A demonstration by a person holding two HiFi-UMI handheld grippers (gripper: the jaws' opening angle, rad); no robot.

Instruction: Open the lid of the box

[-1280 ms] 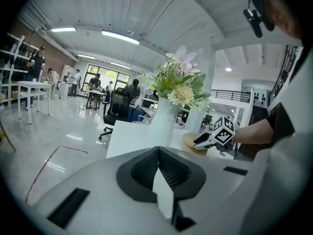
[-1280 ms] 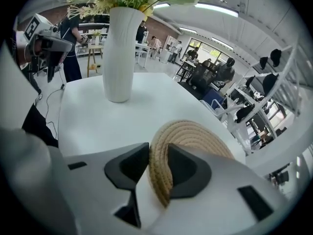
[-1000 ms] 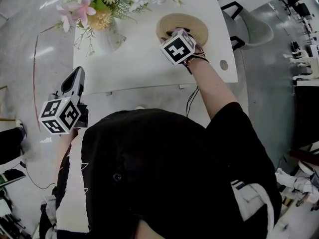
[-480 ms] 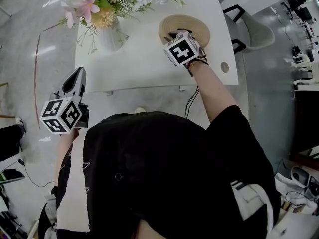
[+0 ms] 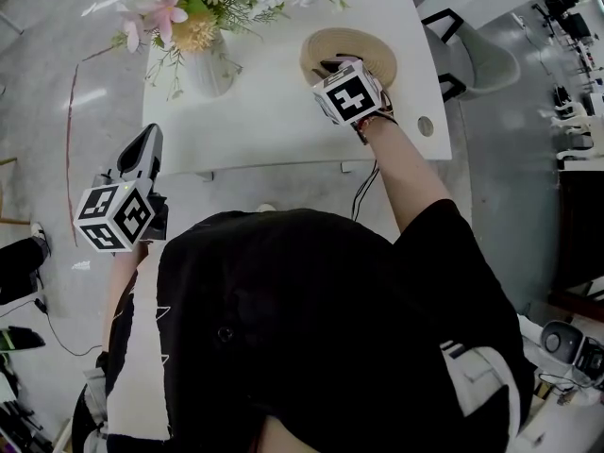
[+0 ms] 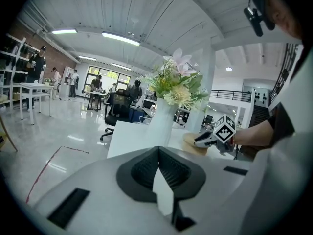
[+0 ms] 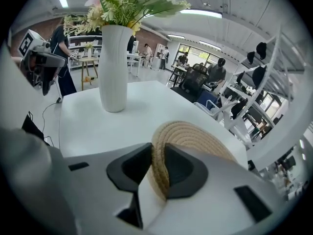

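A round woven straw lid [image 5: 357,41] lies on the white table [image 5: 274,111] at its far right. My right gripper [image 5: 332,65] is at the lid's near rim. In the right gripper view the woven rim [image 7: 159,173] stands between the two dark pads of the right gripper [image 7: 157,153], which are closing and touch it on both sides. The box under the lid is hidden. My left gripper [image 5: 143,144] hangs off the table's near left corner, over the floor, shut and holding nothing. The left gripper view shows its tips [image 6: 159,151] together.
A white vase [image 5: 209,69] with pink, yellow and white flowers [image 5: 203,3] stands at the table's far left. A round hole [image 5: 424,123] sits near the table's right edge. White chairs [image 5: 481,55] stand to the right. Grey floor surrounds the table.
The right gripper has shifted a little along the lid's near rim. The left gripper has stayed where it was.
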